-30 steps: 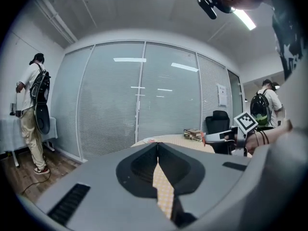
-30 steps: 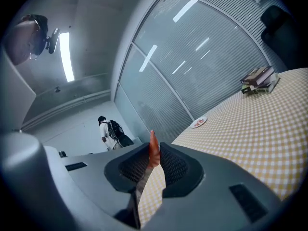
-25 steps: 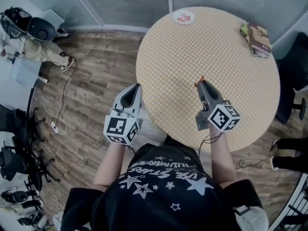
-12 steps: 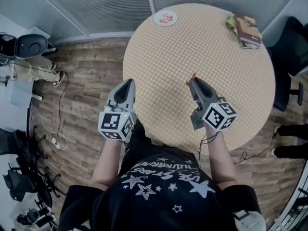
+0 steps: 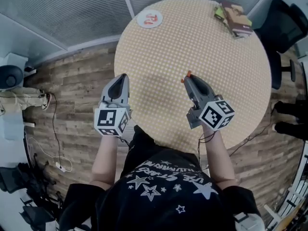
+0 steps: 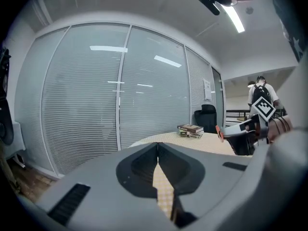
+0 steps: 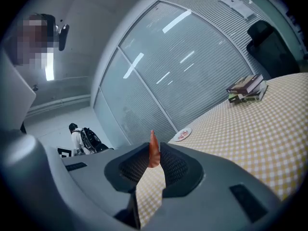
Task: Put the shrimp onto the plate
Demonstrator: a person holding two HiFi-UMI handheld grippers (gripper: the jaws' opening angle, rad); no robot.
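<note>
My right gripper (image 5: 185,77) is shut on an orange shrimp (image 7: 153,150), whose tail sticks up between the jaws; its tip shows as an orange speck (image 5: 188,74) in the head view, above the middle of the round table (image 5: 226,61). A white plate (image 5: 149,19) with a red item on it sits at the table's far left edge, also seen far off in the right gripper view as a small plate (image 7: 182,134). My left gripper (image 5: 123,77) is shut and empty, held over the floor just left of the table's edge.
A stack of books (image 5: 233,17) lies at the table's far right edge. A dark office chair (image 5: 283,28) stands to the right of the table. Glass partition walls with blinds (image 6: 96,105) run behind it. A person with a backpack (image 7: 86,137) stands in the distance.
The head camera has shifted, so table and plate sit further left in view. Both grippers hold nearly the same pose, the right one still shut on the shrimp.
</note>
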